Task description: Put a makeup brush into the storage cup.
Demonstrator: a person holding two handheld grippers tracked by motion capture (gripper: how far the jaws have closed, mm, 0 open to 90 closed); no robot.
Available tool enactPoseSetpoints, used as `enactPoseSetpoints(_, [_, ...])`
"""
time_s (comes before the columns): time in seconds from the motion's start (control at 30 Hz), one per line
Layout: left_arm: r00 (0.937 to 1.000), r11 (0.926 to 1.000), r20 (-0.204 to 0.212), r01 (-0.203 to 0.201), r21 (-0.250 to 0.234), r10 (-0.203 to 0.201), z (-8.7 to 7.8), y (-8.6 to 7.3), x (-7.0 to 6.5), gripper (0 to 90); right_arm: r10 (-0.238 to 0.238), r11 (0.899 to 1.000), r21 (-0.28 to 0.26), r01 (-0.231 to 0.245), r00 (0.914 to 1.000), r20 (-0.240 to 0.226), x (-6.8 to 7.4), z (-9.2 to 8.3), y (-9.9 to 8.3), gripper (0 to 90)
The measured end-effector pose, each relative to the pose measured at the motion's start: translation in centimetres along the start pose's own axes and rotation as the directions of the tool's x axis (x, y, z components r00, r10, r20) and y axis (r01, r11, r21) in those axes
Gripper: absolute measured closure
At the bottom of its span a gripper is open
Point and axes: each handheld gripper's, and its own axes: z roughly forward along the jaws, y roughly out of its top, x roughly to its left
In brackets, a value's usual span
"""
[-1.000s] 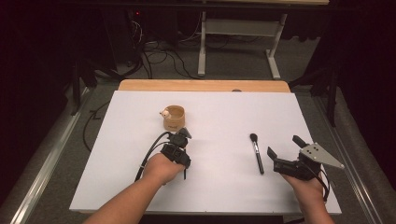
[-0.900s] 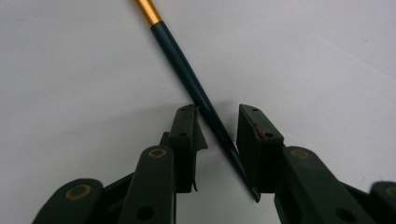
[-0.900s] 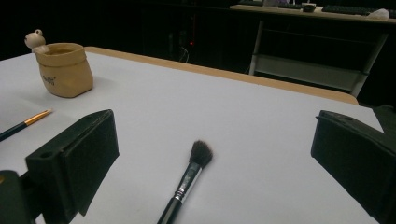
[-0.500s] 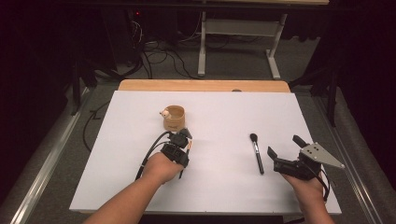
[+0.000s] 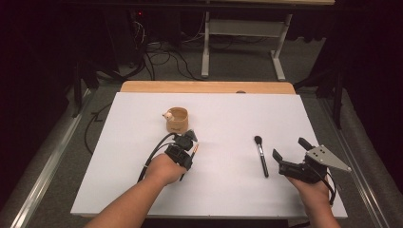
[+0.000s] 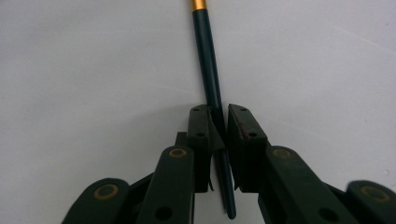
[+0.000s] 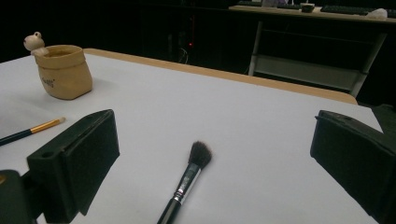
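From the high view the left tool [image 5: 190,142] sits just short of the tan cup [image 5: 177,119]; left gripper view has it clamped on a thin brush [image 6: 211,84], so lift level, tbh; right gripper view: right tool [image 7: 212,177] wide apart over the makeup brush [image 7: 189,179] on the surface [image 7: 261,135]

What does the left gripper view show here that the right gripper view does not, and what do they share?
Left gripper view alone: the left gripper, jaws closed on the dark shaft of the thin gold-banded paintbrush. Right gripper view alone: the right gripper with jaws wide apart, the black-handled fluffy makeup brush lying between them, and the tan sack-shaped pot with a small figure on its rim. Shared: the white tabletop and that same paintbrush, whose tip end lies at the right gripper view's left edge.
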Motion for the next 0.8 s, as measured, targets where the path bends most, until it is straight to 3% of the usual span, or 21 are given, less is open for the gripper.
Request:
enactPoseSetpoints(0.17, [0.9997,0.9999,-0.017,-0.015,0.006,0.015,0.03,0.09,-0.23,79.8,0.0,1.0,0.0,0.0,1.0,-0.001,0.01,0.01,0.0,2.8])
enactPoseSetpoints(0.57, [0.9995,0.9995,-0.012,-0.03,0.012,0.03,0.04,0.16,-0.05,83.1,0.002,1.0,0.002,-0.002,1.0,0.0,-0.02,0.12,-0.05,2.8])
enactPoseSetpoints(0.8, [0.9992,0.9985,-0.015,-0.037,0.041,0.038,0.07,0.58,-0.12,82.4,0.004,1.0,0.0,-0.004,1.0,-0.001,0.03,0.11,-0.02,2.8])
